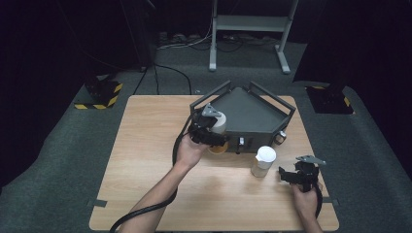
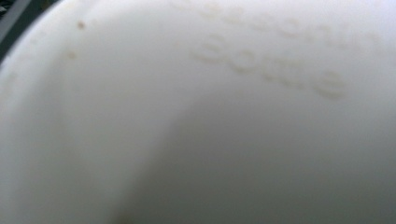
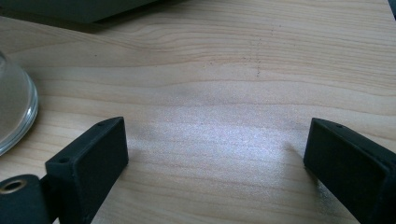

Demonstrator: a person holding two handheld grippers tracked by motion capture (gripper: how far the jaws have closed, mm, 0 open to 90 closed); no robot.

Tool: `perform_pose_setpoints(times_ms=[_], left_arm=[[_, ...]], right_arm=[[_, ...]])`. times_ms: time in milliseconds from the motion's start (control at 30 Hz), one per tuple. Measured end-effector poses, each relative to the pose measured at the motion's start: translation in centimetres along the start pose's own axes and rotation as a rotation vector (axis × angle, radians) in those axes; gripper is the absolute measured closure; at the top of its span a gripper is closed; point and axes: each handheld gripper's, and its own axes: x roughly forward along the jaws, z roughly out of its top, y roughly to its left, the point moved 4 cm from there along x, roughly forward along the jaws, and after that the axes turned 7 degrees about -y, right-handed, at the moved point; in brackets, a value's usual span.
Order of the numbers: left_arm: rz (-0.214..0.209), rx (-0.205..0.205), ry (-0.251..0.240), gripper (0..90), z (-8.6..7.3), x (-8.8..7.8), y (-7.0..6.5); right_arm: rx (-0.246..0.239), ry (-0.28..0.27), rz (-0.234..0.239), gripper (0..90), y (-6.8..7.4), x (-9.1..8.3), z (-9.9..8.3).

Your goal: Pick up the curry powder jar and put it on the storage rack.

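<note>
while my left gripper [image 1: 214, 137] is clamped on the white-lidded jar [image 1: 219, 124], lifted at the dark tray's [image 1: 252, 112] front left corner, i should carry it level and clear the rim before lowering. it's a pale cylinder with amber contents, its white lid faintly embossed. my right gripper [image 3: 215, 154] rests open near the tabletop's [image 1: 145, 145] front right corner.

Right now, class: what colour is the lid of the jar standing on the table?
White. The jar's lid shows best in the high view, just in front of the dark tray.
</note>
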Motion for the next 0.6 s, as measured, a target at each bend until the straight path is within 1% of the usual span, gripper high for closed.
perform_pose_setpoints(times_ms=[33, 100, 133, 167, 267, 300, 400, 500, 533, 567, 600], left_arm=[[-0.002, -0.001, -0.001, 33.0, 0.6, 0.1, 0.3], [-0.002, -0.005, -0.001, 33.1, 1.2, 0.2, 0.6], [-0.002, -0.005, -0.001, 33.1, 1.2, 0.2, 0.6], [-0.006, -0.01, -0.001, 33.1, 1.7, 0.3, 0.9], [-0.003, -0.012, -0.003, 33.2, 2.6, 0.4, 1.2], [-0.003, -0.012, -0.003, 33.2, 2.6, 0.4, 1.2], [-0.003, -0.016, -0.007, 33.2, 3.3, 0.7, 1.7], [0.012, -0.015, -0.001, 33.3, 4.3, 1.3, 2.1], [0.012, -0.015, -0.001, 33.3, 4.3, 1.3, 2.1], [0.023, -0.012, 0.003, 33.3, 4.9, 1.7, 2.3], [0.023, -0.012, 0.003, 33.3, 4.9, 1.7, 2.3]], right_arm=[[0.0, 0.0, 0.0, 5.8, 0.0, 0.0, 0.0], [0.0, 0.0, 0.0, 5.8, 0.0, 0.0, 0.0], [0.0, 0.0, 0.0, 5.8, 0.0, 0.0, 0.0], [0.0, 0.0, 0.0, 5.8, 0.0, 0.0, 0.0], [0.0, 0.0, 0.0, 5.8, 0.0, 0.0, 0.0], [0.0, 0.0, 0.0, 5.8, 0.0, 0.0, 0.0], [-0.003, 0.0, 0.003, 5.9, 0.0, 0.0, 0.0], [-0.003, 0.0, 0.003, 5.9, 0.0, 0.0, 0.0], [-0.003, 0.0, 0.003, 5.9, 0.0, 0.0, 0.0], [-0.002, -0.001, 0.003, 5.9, 0.0, 0.0, 0.0], [-0.002, -0.001, 0.003, 5.9, 0.0, 0.0, 0.0]])
